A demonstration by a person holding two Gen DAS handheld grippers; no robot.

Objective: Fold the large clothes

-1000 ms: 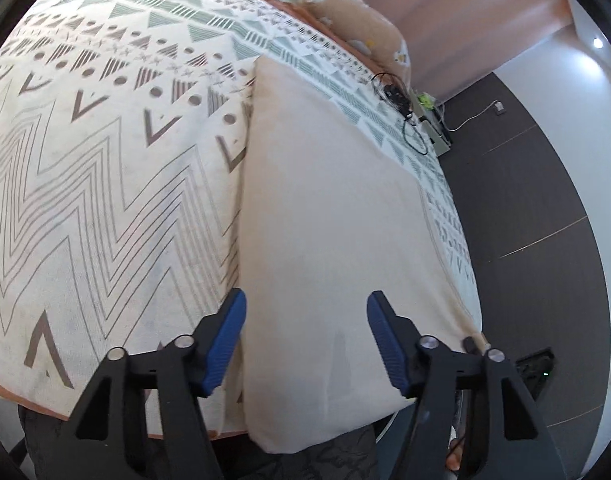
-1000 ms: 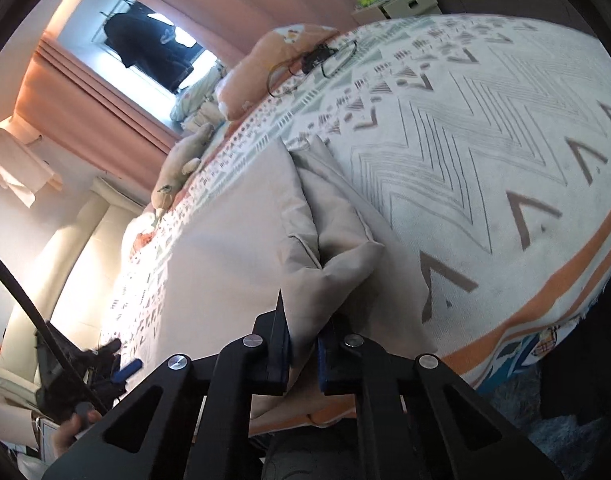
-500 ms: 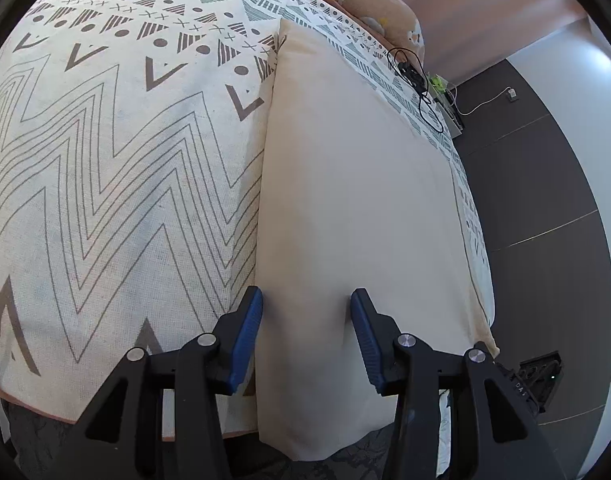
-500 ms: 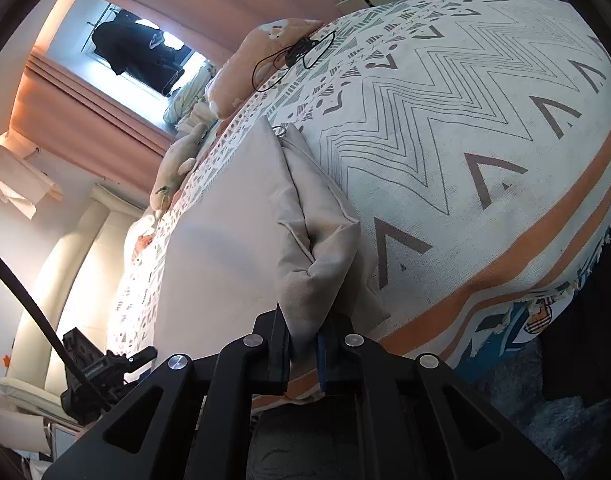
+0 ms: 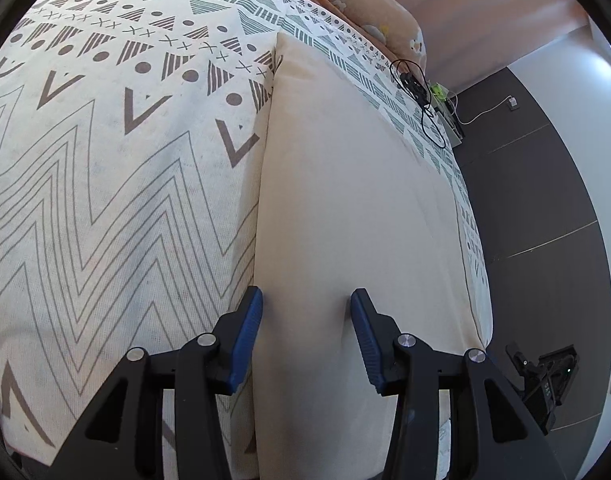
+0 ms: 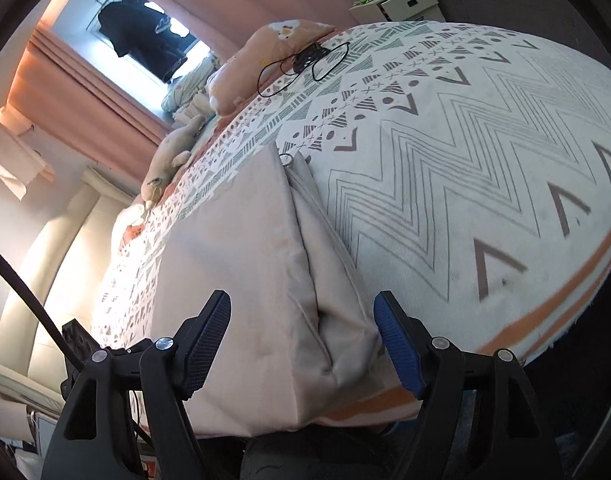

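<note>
Both grippers held spread over beige garment (image 5: 357,208) on patterned bedspread (image 5: 105,184).
Left gripper (image 5: 305,300) and right gripper (image 6: 301,304) released, nothing gripped; black cable (image 6: 301,64) lies near pillow (image 6: 261,64).

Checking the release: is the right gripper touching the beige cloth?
Cannot tell. In the right wrist view the right gripper is open around the beige cloth, but no gap shows.

Home bedroom — bed (image 6: 485,152), pillow (image 6: 265,56), curtains (image 6: 77,92)
</note>
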